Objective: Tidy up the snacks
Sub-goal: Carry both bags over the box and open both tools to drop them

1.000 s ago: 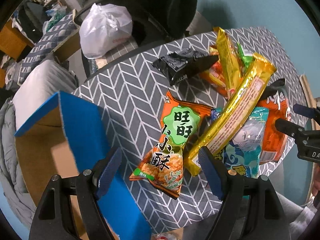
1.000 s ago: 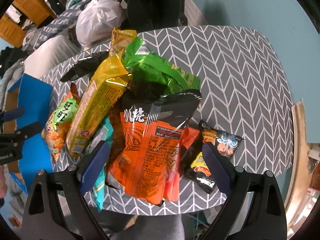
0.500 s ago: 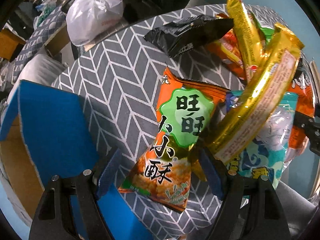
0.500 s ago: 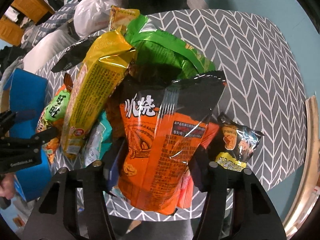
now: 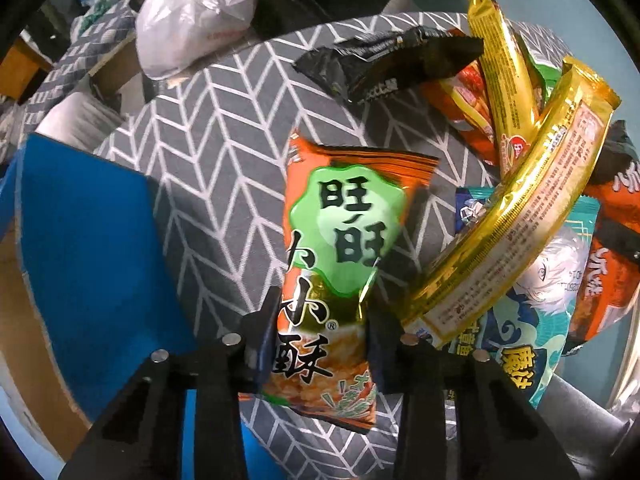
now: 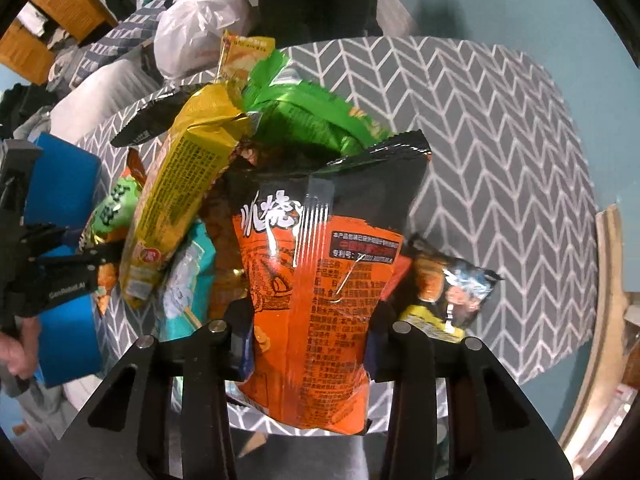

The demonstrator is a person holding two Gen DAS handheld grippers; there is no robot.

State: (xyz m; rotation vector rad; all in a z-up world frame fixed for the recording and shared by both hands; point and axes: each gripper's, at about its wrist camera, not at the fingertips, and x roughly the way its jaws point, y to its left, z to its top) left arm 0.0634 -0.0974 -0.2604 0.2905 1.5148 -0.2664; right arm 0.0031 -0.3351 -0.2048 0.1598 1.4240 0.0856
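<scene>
Left wrist view: left hand-held gripper (image 5: 322, 342) had just closed on the green-labelled snack bag (image 5: 340, 256); right hand-held gripper (image 6: 308, 340) likewise pinched the orange-black bag (image 6: 320, 272). Lifting straight up, then carrying toward the blue box (image 5: 88, 248) at nine o'clock, seemed wisest.

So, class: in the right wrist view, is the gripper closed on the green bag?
No, the right gripper is shut on the orange-and-black bag; the green bag lies further back in the pile.
</scene>
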